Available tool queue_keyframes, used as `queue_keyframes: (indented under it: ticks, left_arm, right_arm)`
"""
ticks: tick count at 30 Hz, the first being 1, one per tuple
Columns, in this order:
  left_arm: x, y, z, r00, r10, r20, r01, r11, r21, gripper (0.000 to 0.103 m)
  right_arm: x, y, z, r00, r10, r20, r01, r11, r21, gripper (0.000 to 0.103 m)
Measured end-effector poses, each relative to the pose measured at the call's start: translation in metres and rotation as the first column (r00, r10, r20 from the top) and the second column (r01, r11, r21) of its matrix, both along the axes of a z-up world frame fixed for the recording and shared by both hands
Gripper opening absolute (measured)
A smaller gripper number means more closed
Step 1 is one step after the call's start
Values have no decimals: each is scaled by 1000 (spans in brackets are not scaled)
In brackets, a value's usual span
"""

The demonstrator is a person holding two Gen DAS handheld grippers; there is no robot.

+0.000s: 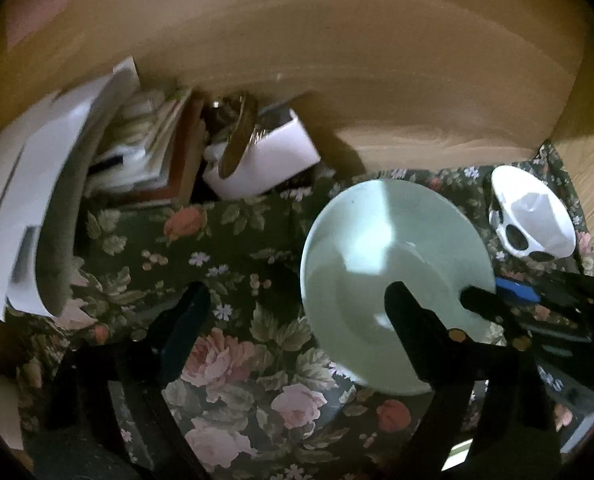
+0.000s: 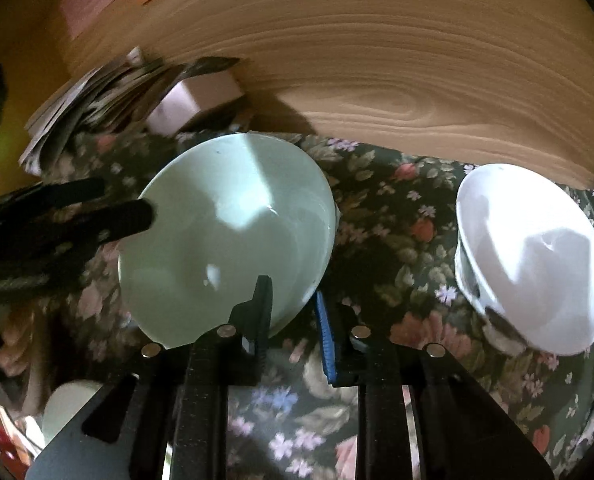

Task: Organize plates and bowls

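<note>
A pale green bowl [image 1: 393, 264] [image 2: 225, 240] sits on the floral tablecloth [image 1: 225, 264]. My right gripper [image 2: 293, 320] straddles the bowl's right rim, one finger inside and the blue-padded finger outside; the jaws stand slightly apart, and whether they pinch the rim I cannot tell. It shows in the left wrist view [image 1: 481, 300] at the bowl's right edge. My left gripper [image 1: 297, 312] is open, its right finger over the bowl's inside and its left finger over the cloth. A white bowl [image 2: 533, 256] [image 1: 533, 212] sits to the right.
A wooden wall [image 2: 377, 80] runs along the back. A stack of papers and books [image 1: 145, 148] and a white box [image 1: 265, 164] with a metal object stand at the back left. A white curved object [image 1: 29, 216] is at far left.
</note>
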State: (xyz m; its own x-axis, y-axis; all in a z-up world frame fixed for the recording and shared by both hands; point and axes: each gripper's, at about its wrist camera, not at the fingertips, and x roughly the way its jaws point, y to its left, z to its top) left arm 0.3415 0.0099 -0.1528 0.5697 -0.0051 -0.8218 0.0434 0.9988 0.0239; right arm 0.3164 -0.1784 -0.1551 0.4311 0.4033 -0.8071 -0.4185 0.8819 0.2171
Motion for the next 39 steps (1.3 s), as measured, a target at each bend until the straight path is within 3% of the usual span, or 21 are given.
queue_keyframes:
  ticks: [8, 11, 22, 26, 33, 39]
  left_arm:
    - [2, -4, -16, 996, -32, -87, 30, 999, -17, 70]
    - [3, -8, -20, 994, -40, -104, 39, 999, -15, 67]
    - [9, -18, -33, 980, -85, -183, 80, 996, -31, 29]
    - [9, -22, -36, 977, -98, -189, 93, 995, -34, 26]
    - [8, -27, -37, 979, -102, -179, 101, 995, -13, 24]
    - [-4, -26, -22, 987, -101, -125, 102, 995, 2, 24]
  right_arm:
    - [-26, -2, 4, 1000, -7, 11, 7, 1000, -11, 20]
    - [-25, 0, 8, 1000, -18, 15, 18, 1000, -5, 27]
    - [0, 9, -17, 995, -32, -93, 39, 997, 69, 30]
    - [4, 10, -21, 994, -29, -102, 38, 995, 89, 21]
    - [-4, 16, -13, 998, -31, -57, 35, 997, 63, 21]
    - [-10, 12, 2, 999, -41, -17, 42, 996, 73, 21]
